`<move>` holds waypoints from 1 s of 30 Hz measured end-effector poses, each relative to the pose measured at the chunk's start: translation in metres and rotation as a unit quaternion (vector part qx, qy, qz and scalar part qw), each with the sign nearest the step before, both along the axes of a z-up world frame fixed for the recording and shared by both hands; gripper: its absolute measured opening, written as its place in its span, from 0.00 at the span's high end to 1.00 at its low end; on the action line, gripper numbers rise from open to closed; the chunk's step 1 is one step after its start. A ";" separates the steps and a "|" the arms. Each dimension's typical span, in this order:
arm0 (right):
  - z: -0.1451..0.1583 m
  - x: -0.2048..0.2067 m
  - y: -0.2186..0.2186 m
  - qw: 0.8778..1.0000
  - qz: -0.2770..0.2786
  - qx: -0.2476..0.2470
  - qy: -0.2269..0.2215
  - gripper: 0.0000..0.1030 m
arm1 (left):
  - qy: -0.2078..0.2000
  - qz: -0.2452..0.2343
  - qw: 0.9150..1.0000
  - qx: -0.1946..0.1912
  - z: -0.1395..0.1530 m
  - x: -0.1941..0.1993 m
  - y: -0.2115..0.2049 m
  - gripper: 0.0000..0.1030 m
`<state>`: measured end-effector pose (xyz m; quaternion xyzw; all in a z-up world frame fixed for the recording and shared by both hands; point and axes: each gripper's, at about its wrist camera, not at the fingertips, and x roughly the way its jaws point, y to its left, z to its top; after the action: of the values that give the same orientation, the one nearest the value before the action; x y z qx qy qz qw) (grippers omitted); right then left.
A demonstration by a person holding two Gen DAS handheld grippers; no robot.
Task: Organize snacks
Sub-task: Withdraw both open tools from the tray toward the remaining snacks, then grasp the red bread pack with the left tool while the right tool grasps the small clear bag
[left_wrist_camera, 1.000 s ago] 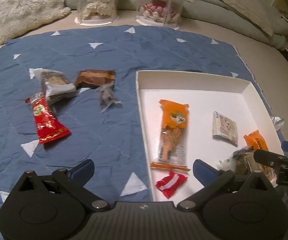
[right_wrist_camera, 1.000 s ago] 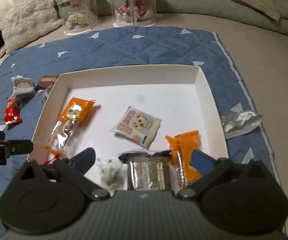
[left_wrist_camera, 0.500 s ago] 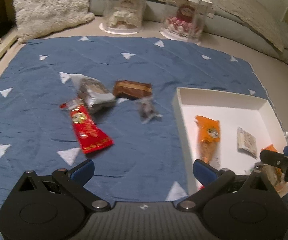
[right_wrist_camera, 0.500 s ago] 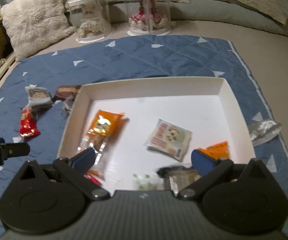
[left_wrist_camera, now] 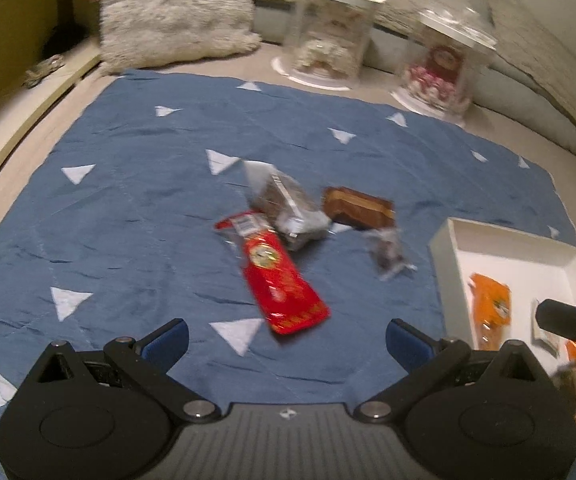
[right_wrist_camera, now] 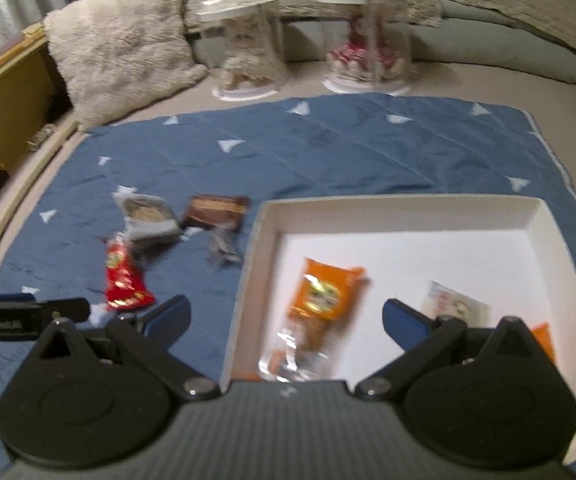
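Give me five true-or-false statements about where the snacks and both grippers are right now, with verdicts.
1. The red snack packet lies on the blue quilt, outside the white tray. True.
2. The left gripper is shut on the red packet. False: its fingers stand apart with nothing between them.
3. An orange-topped packet lies inside the tray. True.
4. The brown snack bar is in the tray. False: it lies on the quilt, beside the silver-wrapped snack.
5. The right gripper holds a packet. False: it is open and empty, above the tray's near left side.
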<state>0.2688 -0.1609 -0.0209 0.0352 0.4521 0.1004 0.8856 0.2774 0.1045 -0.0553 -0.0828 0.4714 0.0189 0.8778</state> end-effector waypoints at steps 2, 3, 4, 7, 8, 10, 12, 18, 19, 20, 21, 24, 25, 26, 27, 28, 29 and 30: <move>0.000 0.006 0.009 1.000 0.003 0.005 -0.004 0.00 | 0.000 0.013 1.000 -0.002 -0.003 0.003 0.007 0.00; -0.001 0.010 0.013 1.000 0.005 0.007 -0.006 0.00 | 0.000 0.019 1.000 -0.003 -0.005 0.006 0.009 0.00; -0.001 0.014 0.015 1.000 0.006 0.009 -0.009 0.00 | 0.001 0.026 1.000 -0.003 -0.008 0.009 0.011 0.00; -0.003 0.024 0.025 1.000 0.013 0.013 -0.020 0.00 | 0.003 0.039 0.999 -0.004 -0.017 0.018 0.013 0.00; -0.004 0.029 0.028 1.000 0.018 0.013 -0.022 0.00 | 0.005 0.042 0.999 -0.003 -0.021 0.023 0.013 0.00; -0.007 0.037 0.033 0.999 0.029 0.013 -0.023 0.00 | 0.009 0.048 0.999 0.000 -0.027 0.030 0.011 0.00; -0.010 0.047 0.038 0.999 0.043 0.015 -0.023 0.00 | 0.012 0.051 0.999 0.002 -0.034 0.039 0.007 0.00; -0.015 0.083 0.048 0.997 0.066 0.038 -0.021 0.08 | 0.021 0.057 0.998 0.008 -0.053 0.067 -0.002 0.00; -0.018 0.089 0.051 0.997 0.068 0.037 -0.018 0.15 | 0.023 0.062 0.998 0.009 -0.056 0.071 -0.003 0.00; -0.021 0.095 0.055 0.997 0.069 0.033 -0.012 0.23 | 0.023 0.066 0.998 0.009 -0.058 0.074 -0.004 0.00; -0.025 0.102 0.059 0.997 0.069 0.028 -0.006 0.26 | 0.024 0.070 0.997 0.007 -0.061 0.078 -0.005 0.00; -0.037 0.118 0.069 0.996 0.085 0.029 0.013 0.38 | 0.035 0.071 0.997 0.007 -0.067 0.087 -0.007 0.00; -0.041 0.123 0.074 0.995 0.091 0.023 0.018 0.42 | 0.040 0.068 0.997 0.011 -0.069 0.089 -0.009 0.00; -0.045 0.127 0.078 0.995 0.095 0.012 0.024 0.46 | 0.041 0.066 0.997 0.013 -0.070 0.091 -0.009 0.00; -0.048 0.128 0.082 0.995 0.098 0.001 0.029 0.47 | 0.042 0.064 0.997 0.017 -0.072 0.092 -0.009 0.00; -0.052 0.130 0.086 0.994 0.101 -0.010 0.035 0.48 | 0.044 0.064 0.997 0.022 -0.073 0.093 -0.009 0.00; -0.056 0.133 0.090 0.994 0.104 -0.019 0.041 0.48 | 0.045 0.066 0.996 0.027 -0.074 0.093 -0.008 0.00; -0.059 0.136 0.093 0.993 0.105 -0.025 0.047 0.48 | 0.046 0.068 0.996 0.028 -0.075 0.093 -0.006 0.00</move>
<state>0.4052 -0.0683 -0.0799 -0.0299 0.4964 0.1800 0.8487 0.3702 0.0988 -0.1298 -0.0887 0.5041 0.0959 0.8537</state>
